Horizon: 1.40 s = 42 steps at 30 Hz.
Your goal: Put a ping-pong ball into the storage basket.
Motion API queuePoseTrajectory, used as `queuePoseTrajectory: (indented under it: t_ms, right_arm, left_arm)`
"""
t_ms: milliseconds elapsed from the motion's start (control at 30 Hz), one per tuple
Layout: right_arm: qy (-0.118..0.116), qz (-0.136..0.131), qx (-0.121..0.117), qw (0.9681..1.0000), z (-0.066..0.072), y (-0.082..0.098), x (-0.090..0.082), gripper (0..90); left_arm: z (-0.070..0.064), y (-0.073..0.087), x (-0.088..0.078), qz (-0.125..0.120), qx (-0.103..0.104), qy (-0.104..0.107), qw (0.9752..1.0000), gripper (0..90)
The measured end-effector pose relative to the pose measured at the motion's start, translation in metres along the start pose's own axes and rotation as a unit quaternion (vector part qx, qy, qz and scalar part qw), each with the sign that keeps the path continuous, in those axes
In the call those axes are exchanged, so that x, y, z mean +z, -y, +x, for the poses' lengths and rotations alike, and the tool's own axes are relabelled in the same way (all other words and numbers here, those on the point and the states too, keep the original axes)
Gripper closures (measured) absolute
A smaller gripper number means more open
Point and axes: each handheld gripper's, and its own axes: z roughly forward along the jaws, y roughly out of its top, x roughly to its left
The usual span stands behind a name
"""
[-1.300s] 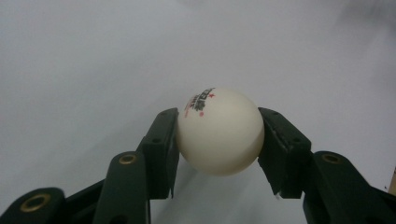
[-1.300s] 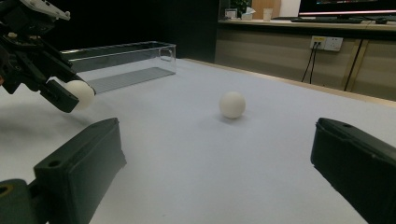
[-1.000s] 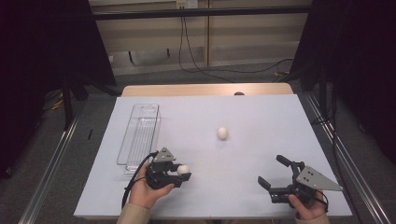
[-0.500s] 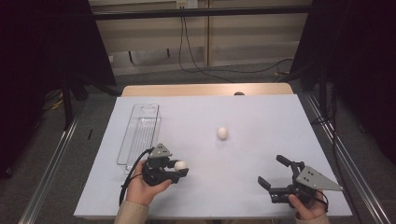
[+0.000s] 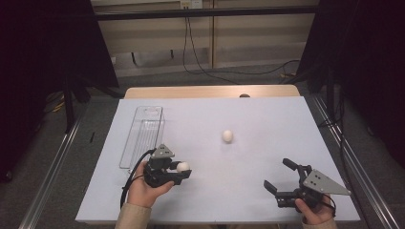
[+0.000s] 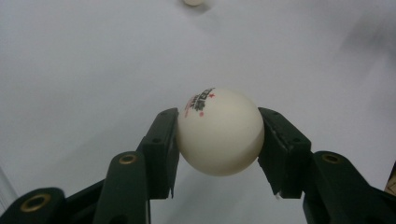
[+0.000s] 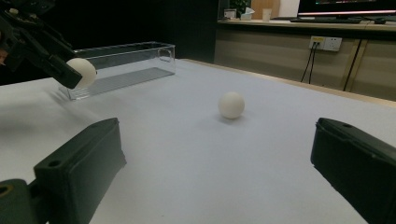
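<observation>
High view: the left gripper [image 5: 184, 171] pinches one ball [image 5: 183, 167] beside the clear tray [image 5: 128, 157] at ten o'clock. Second ball [image 5: 228, 136] waits mid-table; right gripper [image 5: 277, 179] gapes empty.

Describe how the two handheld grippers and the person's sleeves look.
Both the left gripper and the right gripper are black with two blocky jaws, each topped by a grey three-cornered plate. A black cable loops from the left one. The sleeves are beige.
</observation>
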Motion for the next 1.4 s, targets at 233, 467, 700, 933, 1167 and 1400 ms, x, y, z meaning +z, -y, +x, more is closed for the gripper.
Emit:
queuePoseTrajectory:
  t_ms: [233,467,700,933,1167,1400]
  right_arm:
    - [0.0,-0.001,0.0,1.0,0.0,0.0,0.0,1.5]
    - [0.0,-0.001,0.002,1.0,-0.001,0.0,0.0,1.4]
    - [0.003,-0.004,0.005,1.0,-0.002,0.0,-0.001,1.3]
    - [0.003,-0.005,0.006,1.0,-0.002,0.0,-0.001,1.2]
    - [0.004,-0.006,0.01,0.9999,-0.002,0.0,-0.001,1.1]
    - [0.006,-0.006,0.011,0.9999,-0.003,0.0,-0.001,0.9]
  left_arm:
    - [0.002,-0.004,-0.002,-0.005,-0.006,-0.004,1.0,51.0]
    - [0.004,-0.007,-0.004,-0.002,0.001,-0.011,0.9999,51.0]
    - [0.006,-0.01,-0.009,-0.009,-0.004,-0.013,0.9999,51.0]
    - [0.008,-0.012,-0.011,-0.009,-0.006,-0.016,0.9998,51.0]
    - [0.009,-0.014,-0.012,-0.008,-0.006,-0.017,0.9998,51.0]
    - [0.01,-0.015,-0.014,-0.007,-0.008,-0.02,0.9997,51.0]
